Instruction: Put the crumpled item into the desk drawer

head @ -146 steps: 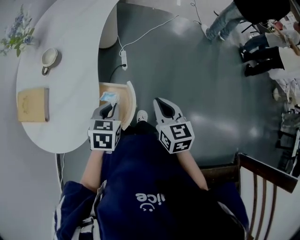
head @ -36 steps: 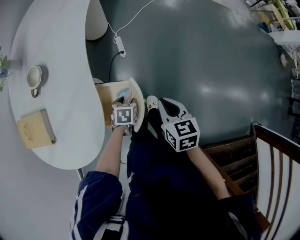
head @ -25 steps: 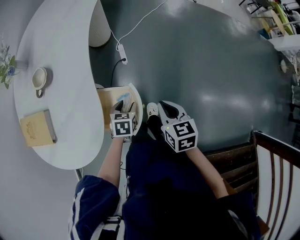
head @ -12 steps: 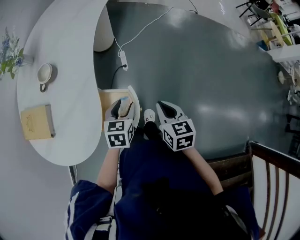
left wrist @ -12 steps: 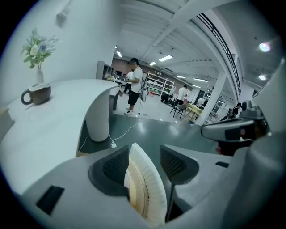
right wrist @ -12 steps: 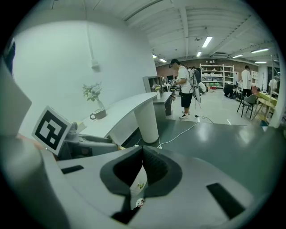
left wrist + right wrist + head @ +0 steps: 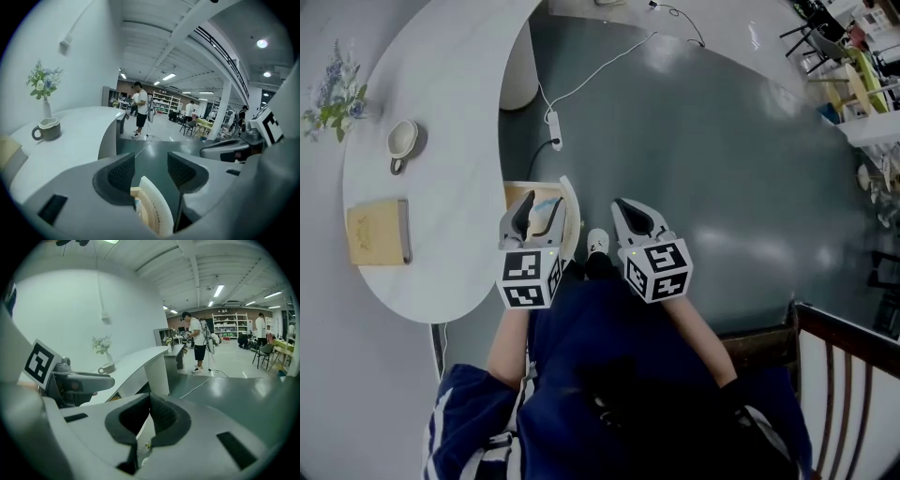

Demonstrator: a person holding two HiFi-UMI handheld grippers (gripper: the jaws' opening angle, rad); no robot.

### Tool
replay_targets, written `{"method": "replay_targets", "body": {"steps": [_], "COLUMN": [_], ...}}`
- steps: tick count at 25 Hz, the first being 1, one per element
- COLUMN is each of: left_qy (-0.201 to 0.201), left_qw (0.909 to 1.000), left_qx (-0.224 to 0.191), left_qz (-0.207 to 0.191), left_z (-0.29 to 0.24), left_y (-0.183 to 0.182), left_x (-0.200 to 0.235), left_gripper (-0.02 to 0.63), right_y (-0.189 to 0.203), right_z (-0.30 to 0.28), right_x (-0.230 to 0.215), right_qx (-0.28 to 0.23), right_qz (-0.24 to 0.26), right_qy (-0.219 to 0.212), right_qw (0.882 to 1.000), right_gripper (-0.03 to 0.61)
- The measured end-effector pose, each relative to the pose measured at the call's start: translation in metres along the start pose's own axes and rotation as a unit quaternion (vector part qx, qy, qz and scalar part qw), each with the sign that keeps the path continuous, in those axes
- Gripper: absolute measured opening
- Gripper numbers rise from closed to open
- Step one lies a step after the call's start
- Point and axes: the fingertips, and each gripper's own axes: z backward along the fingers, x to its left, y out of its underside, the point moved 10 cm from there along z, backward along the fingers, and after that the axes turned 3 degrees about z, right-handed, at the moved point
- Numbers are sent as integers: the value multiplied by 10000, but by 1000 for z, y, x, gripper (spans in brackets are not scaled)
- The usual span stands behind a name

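While the left gripper (image 7: pixel 540 212) hangs over the open desk drawer (image 7: pixel 519 194) with its jaws spread apart and nothing between them, the right gripper (image 7: pixel 621 206) sits just beside it above the dark floor (image 7: pixel 722 159), its jaws pressed together on nothing. The crumpled item (image 7: pixel 136 205), a pale blue scrap, lies inside the drawer's wooden box behind the curved white drawer front (image 7: pixel 571 223), below the left jaws and clear of them. On the white desk (image 7: pixel 459 103) a mug (image 7: pixel 401 140), a tan book (image 7: pixel 377 232) and a vase of flowers (image 7: pixel 337 94) stand well apart from the drawer.
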Motion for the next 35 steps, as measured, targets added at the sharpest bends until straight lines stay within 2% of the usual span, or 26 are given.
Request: {"method": "replay_targets", "body": {"steps": [7, 19, 23, 27, 35], "left_qy": [-20, 58, 7, 24, -91], "left_qw": [9988, 9934, 9908, 9904, 9899], "left_qx": [-436, -1065, -1283, -1323, -1381], "left_qz": [-209, -433, -428, -410, -308], "left_z": [21, 54, 61, 65, 68], "left_y": [-27, -57, -64, -62, -61], "left_x": [-11, -34, -35, -34, -29], "left_gripper": [206, 206, 204, 201, 105], "right_y": [-13, -56, -63, -61, -66], "right_z": [13, 33, 34, 31, 29], "right_x": [-6, -2, 1, 6, 12], "right_qx": [-338, -1145, -1237, -1231, -1302], "right_qz": [44, 656, 777, 788, 886], "right_qy": [30, -27, -101, -180, -265], "right_qw": [9994, 9913, 9892, 9891, 9872], "right_gripper": [8, 6, 6, 8, 8]}}
